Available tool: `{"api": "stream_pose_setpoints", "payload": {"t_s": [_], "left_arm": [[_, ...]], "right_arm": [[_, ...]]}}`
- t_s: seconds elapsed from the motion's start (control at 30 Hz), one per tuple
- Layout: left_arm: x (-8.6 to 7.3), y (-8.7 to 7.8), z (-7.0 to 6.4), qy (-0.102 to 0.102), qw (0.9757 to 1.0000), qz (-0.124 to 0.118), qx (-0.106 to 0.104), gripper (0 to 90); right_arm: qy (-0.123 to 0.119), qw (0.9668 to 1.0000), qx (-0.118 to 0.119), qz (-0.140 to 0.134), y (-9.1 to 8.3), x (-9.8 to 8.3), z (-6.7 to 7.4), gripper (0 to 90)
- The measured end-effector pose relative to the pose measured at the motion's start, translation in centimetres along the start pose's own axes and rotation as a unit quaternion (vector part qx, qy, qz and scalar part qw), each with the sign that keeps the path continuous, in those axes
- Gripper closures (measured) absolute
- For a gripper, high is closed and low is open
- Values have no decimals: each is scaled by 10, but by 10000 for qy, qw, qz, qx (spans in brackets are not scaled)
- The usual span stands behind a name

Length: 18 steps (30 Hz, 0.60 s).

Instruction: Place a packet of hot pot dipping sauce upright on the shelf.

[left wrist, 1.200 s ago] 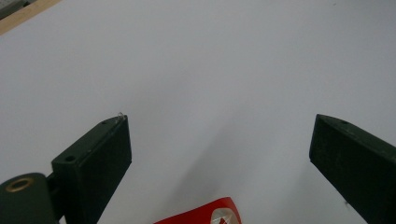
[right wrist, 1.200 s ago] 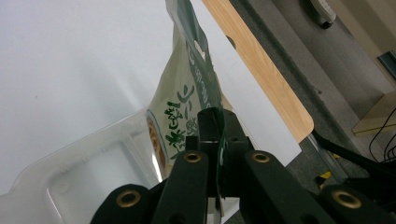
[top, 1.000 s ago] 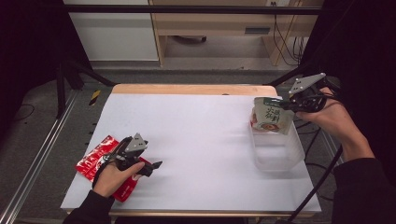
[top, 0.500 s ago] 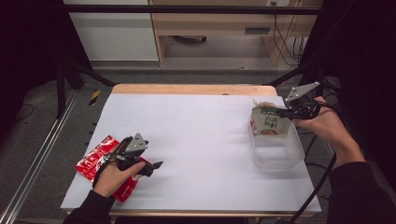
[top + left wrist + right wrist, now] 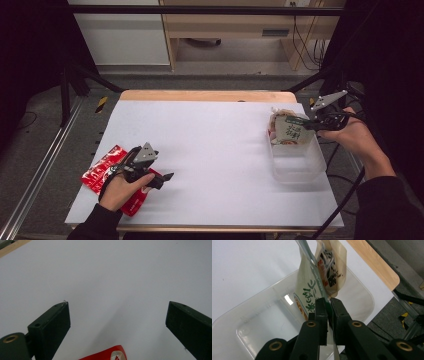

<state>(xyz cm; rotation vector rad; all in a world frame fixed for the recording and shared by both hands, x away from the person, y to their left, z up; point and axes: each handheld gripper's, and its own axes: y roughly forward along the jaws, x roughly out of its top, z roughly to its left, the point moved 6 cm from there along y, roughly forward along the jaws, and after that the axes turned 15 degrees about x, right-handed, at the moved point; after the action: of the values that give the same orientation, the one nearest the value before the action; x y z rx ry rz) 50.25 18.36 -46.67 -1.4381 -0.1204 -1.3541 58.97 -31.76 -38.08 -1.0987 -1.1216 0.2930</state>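
My right gripper (image 5: 306,123) (image 5: 328,305) pinches the sealed edge of a cream and green snack pouch (image 5: 290,131) (image 5: 305,293). Its jaws have just been opening a little, with that edge still between the pads. The pouch hangs upright, its lower end inside a clear plastic container (image 5: 296,172) (image 5: 242,312) at the table's right side. A second beige pouch with black lettering (image 5: 331,263) stands in the container behind it. At the near left my left gripper (image 5: 164,176) (image 5: 117,312) rests open on the table, just over a red packet (image 5: 100,172) (image 5: 110,355), with nothing between its jaws.
The white tabletop (image 5: 215,145) stretches bare between the two hands. A wooden strip (image 5: 200,95) runs along the far edge. Black frame posts stand at both sides, and cables hang off the table's right edge beside the container.
My right gripper has come down and slightly nearer with the pouch, lowering it from above the container into it. The left hand and red packet have stayed put.
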Motion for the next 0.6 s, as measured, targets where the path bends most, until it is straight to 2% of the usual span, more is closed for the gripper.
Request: {"api": "stream_pose_setpoints", "payload": {"t_s": [0.1,0.13,0.23,0.5,0.6], "left_arm": [[1,0,0,-20,10000,-6,-10,57],[1,0,0,-20,10000,-6,-10,57],[0,0,1,-16,10000,-6,-5,56],[1,-2,2,-28,10000,-25,2,56],[1,-2,2,-32,10000,-23,-4,56]], "right_arm": [[146,9999,60,-6,1,-5,1,754],[146,9999,60,-6,1,-5,1,754],[193,9998,42,-25,4,-6,3,637],[235,9997,-20,19,7,-7,7,508],[259,9997,-8,3,8,-7,8,491]]}}
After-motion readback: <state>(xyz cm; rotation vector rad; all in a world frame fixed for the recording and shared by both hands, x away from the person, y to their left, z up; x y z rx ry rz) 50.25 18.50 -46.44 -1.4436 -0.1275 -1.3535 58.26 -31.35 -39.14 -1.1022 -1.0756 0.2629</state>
